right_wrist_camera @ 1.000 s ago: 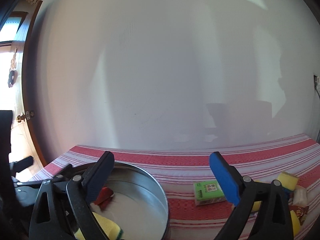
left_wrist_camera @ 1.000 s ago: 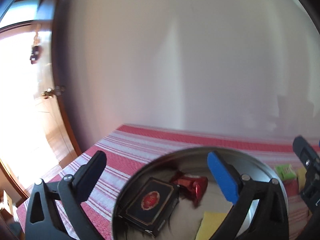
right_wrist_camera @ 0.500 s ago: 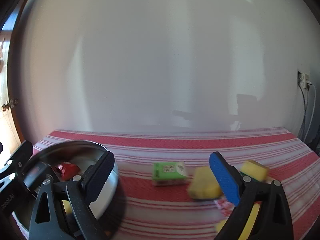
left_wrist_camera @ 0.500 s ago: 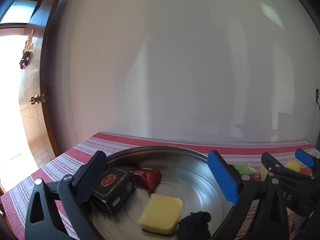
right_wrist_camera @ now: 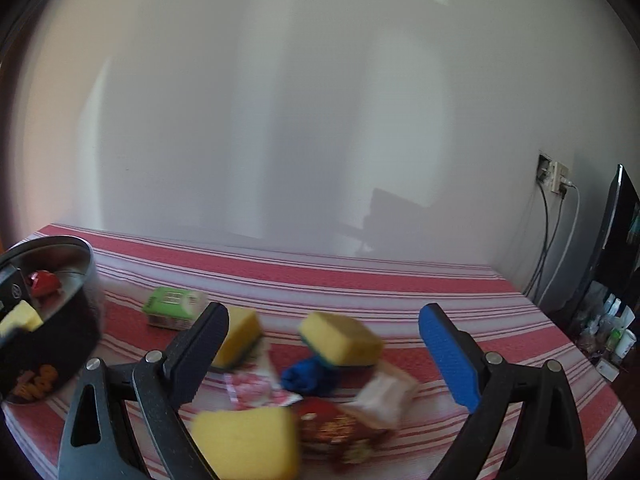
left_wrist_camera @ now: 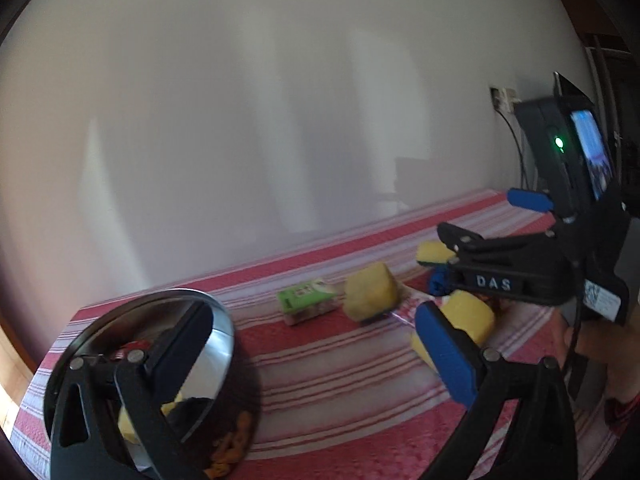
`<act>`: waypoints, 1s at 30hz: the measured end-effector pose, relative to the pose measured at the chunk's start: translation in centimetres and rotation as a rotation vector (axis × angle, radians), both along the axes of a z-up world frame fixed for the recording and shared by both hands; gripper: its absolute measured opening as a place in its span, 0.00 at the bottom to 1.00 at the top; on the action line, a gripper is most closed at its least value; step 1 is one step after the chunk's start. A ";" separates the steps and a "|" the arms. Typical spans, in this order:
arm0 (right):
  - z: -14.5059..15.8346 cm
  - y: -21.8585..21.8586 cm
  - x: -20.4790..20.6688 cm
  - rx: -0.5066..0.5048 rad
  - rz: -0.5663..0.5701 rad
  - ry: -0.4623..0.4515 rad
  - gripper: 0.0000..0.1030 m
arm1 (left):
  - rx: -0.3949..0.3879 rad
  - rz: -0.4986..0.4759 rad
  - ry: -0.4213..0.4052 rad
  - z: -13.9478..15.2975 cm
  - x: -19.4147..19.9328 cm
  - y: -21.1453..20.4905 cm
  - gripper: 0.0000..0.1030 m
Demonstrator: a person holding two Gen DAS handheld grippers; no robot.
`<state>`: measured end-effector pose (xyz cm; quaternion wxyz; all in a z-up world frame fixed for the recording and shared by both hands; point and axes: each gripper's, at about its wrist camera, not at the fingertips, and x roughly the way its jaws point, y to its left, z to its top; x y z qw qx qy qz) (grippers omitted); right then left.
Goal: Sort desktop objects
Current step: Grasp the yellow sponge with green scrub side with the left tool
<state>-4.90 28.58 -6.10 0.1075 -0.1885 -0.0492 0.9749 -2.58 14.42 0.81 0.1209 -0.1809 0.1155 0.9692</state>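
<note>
A round metal tin (left_wrist_camera: 224, 332) (right_wrist_camera: 89, 264) stands at the table's left end, holding a red item (right_wrist_camera: 44, 282), a yellow sponge (right_wrist_camera: 20, 318) and a dark lump. To its right lie a green box (left_wrist_camera: 308, 300) (right_wrist_camera: 174, 306), several yellow sponges (left_wrist_camera: 370, 294) (right_wrist_camera: 340, 340), a blue object (right_wrist_camera: 312, 376), a red packet (right_wrist_camera: 336, 428) and a pale packet (right_wrist_camera: 384, 396). My left gripper (left_wrist_camera: 312, 348) is open and holds nothing, beside the tin. My right gripper (right_wrist_camera: 324, 344) (left_wrist_camera: 488, 216) hovers open over the pile, touching none of it.
The striped red cloth (right_wrist_camera: 360, 280) ends at the table edge on the right. Behind it is a white wall with a socket and cables (right_wrist_camera: 554, 178). A dark screen (right_wrist_camera: 616, 220) and small bottles (right_wrist_camera: 612, 332) stand beyond. A hand (left_wrist_camera: 592, 344) holds the right gripper.
Both grippers swung right, away from over the tin toward the pile of loose objects. The tin now sits at the left of both views. Both stayed open.
</note>
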 end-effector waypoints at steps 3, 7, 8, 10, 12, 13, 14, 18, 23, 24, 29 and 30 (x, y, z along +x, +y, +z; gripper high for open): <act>-0.5 2.3 -0.6 -0.013 -0.029 -0.021 0.95 | -0.056 -0.079 -0.046 -0.9 -1.1 2.9 1.00; -1.0 4.6 -1.3 -0.041 -0.093 -0.050 0.95 | -0.138 -0.142 -0.084 -2.0 -2.3 6.0 1.00; -1.2 5.2 -1.3 -0.060 -0.099 -0.061 0.95 | -0.156 -0.150 -0.105 -2.3 -2.9 6.8 1.00; -1.5 6.0 -1.5 -0.085 -0.108 -0.082 0.95 | -0.162 -0.161 -0.151 -2.8 -3.8 7.6 1.00; -1.8 6.7 -1.7 -0.109 -0.116 -0.106 0.95 | -0.148 -0.167 -0.204 -3.5 -4.8 7.6 1.00; -1.9 6.9 -1.7 -0.124 -0.119 -0.114 0.95 | -0.140 -0.171 -0.238 -3.8 -5.4 7.7 1.00; -2.0 7.2 -1.7 -0.145 -0.122 -0.123 0.95 | -0.140 -0.174 -0.264 -4.1 -5.7 7.7 0.99; -2.5 8.6 -2.0 -0.203 -0.138 -0.154 0.95 | -0.134 -0.211 -0.322 -4.5 -6.2 8.2 1.00; -2.6 8.9 -1.9 -0.212 -0.150 -0.169 0.95 | -0.194 -0.238 -0.373 -5.4 -6.5 9.5 0.87; -2.6 8.9 -1.9 -0.209 -0.152 -0.170 0.95 | -0.206 -0.245 -0.385 -5.6 -6.5 9.7 0.75; -2.5 8.7 -1.8 -0.211 -0.149 -0.175 0.95 | -0.165 -0.325 -0.443 -5.7 -6.3 9.6 0.48; -2.5 8.6 -1.8 -0.211 -0.150 -0.175 0.95 | -0.146 -0.341 -0.457 -5.6 -6.3 9.5 0.38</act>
